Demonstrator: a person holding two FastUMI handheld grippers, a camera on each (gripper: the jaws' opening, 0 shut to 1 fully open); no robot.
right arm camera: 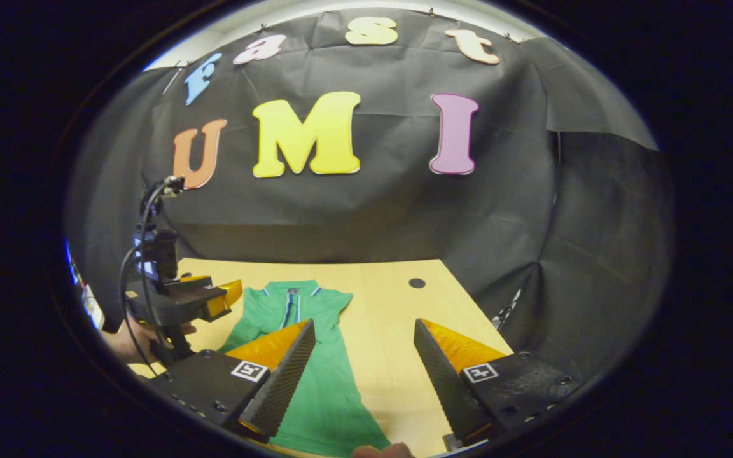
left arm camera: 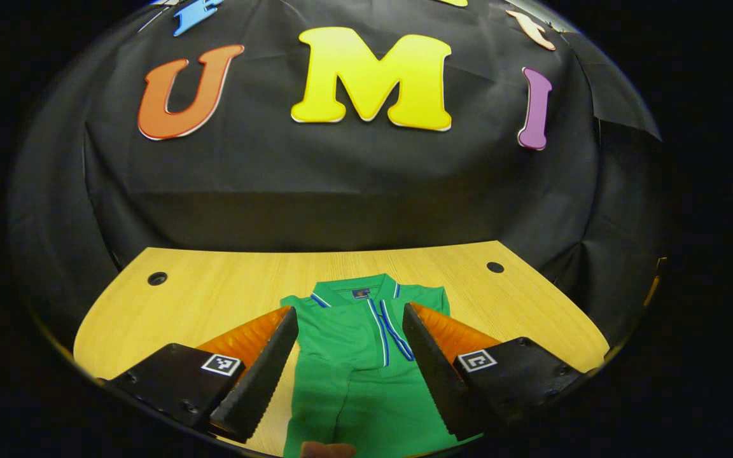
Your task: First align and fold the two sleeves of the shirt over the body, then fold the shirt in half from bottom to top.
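- As it lies on the wooden table, the green shirt is flat, collar toward the back wall, looking long and narrow (sleeves seemingly tucked over the body).
- Soft, light, floppy cloth, I'd judge; pinch it at hem corners.
- Left gripper and right gripper hang above, fingers apart, holding nothing.

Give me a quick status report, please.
Left gripper open, right gripper open, both above the table. Green shirt flat, collar far, sleeves already in. Nothing in the way.
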